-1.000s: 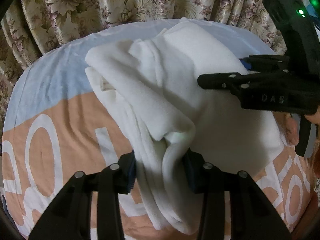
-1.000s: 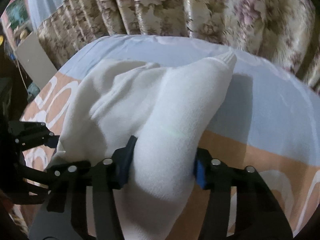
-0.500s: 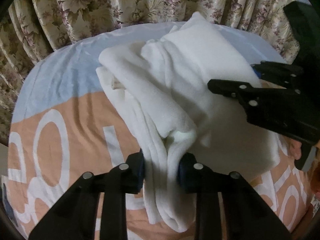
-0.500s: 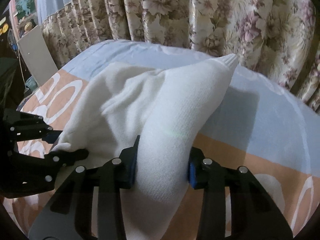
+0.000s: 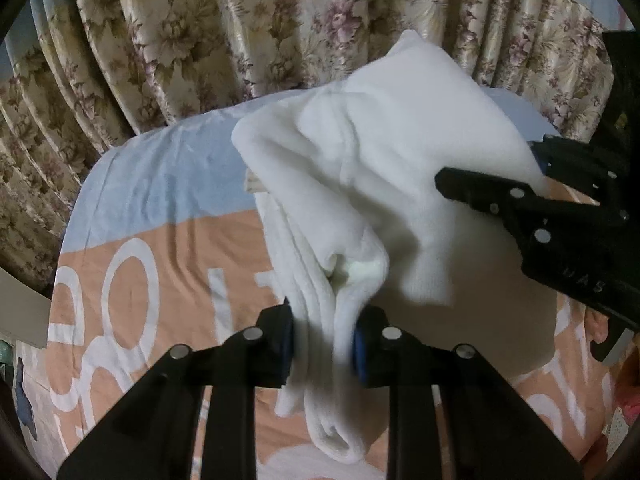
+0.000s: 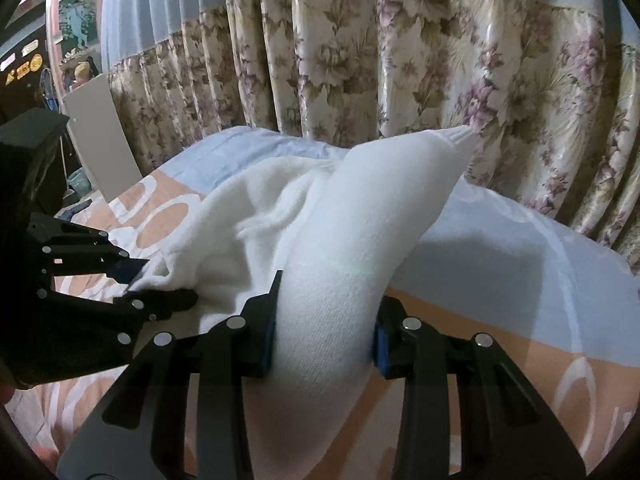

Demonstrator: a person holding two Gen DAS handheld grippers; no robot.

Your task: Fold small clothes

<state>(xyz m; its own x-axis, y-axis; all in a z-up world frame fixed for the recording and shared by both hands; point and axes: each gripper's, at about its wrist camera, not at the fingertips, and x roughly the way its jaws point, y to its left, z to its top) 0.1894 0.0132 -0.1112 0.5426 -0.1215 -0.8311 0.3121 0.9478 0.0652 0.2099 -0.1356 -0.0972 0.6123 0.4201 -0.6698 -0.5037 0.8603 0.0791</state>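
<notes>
A white fleece garment (image 5: pixel 384 184) is bunched and held up over the bed. My left gripper (image 5: pixel 323 344) is shut on a thick fold of its near edge; loose layers hang below the fingers. My right gripper (image 6: pixel 324 340) is shut on another fold of the same garment (image 6: pixel 344 240), which rises to a pointed tip toward the curtain. The right gripper also shows at the right of the left wrist view (image 5: pixel 532 184). The left gripper shows at the left of the right wrist view (image 6: pixel 156 284), clamped on the cloth edge.
The bed has a peach and pale blue sheet (image 5: pixel 160 248) with large white letters. Floral curtains (image 6: pixel 360 64) hang close behind the bed. A white board (image 6: pixel 100 140) and clutter stand at the far left.
Both grippers have lifted the garment higher and tilted up, so more curtain shows. The cloth has gathered more tightly between the two grippers.
</notes>
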